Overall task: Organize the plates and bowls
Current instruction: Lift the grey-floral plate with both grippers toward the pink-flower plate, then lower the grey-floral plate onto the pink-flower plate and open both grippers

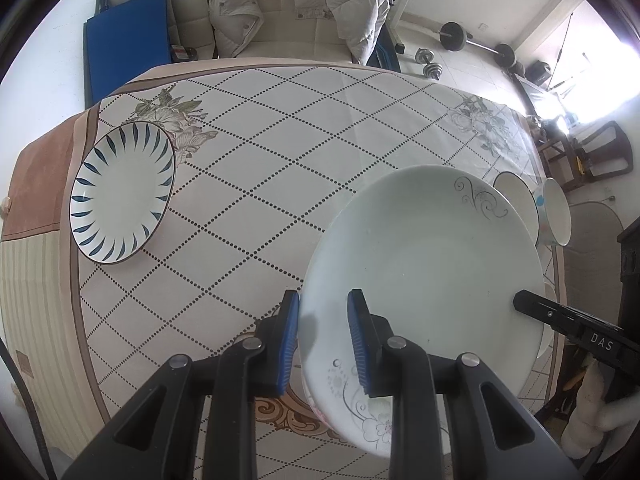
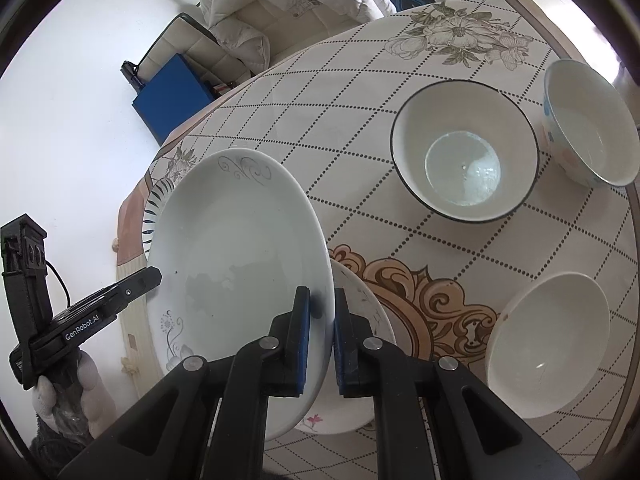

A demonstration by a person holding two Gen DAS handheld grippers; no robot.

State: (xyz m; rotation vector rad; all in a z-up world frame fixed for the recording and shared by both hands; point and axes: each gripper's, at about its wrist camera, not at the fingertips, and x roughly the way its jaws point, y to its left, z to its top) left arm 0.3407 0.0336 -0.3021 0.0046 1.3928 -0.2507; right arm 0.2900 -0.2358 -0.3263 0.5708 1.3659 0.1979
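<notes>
A large white plate with grey scroll pattern (image 1: 432, 264) is held tilted above the table by both grippers. My left gripper (image 1: 324, 344) straddles its near rim, jaws a little apart around it. My right gripper (image 2: 322, 344) is shut on the opposite rim of the same plate (image 2: 240, 264); its finger also shows in the left wrist view (image 1: 560, 316). Another plate (image 2: 360, 308) lies under it. A blue-leaf plate (image 1: 124, 196) lies at the table's left. A dark-rimmed bowl (image 2: 464, 152), a flowered bowl (image 2: 592, 120) and a plain white bowl (image 2: 548, 344) stand on the right.
The table has a checked cloth (image 1: 280, 152). Behind it are a chair with a padded jacket (image 1: 300, 4), a blue mat (image 1: 128, 48) and barbell weights (image 1: 476, 40) on the floor.
</notes>
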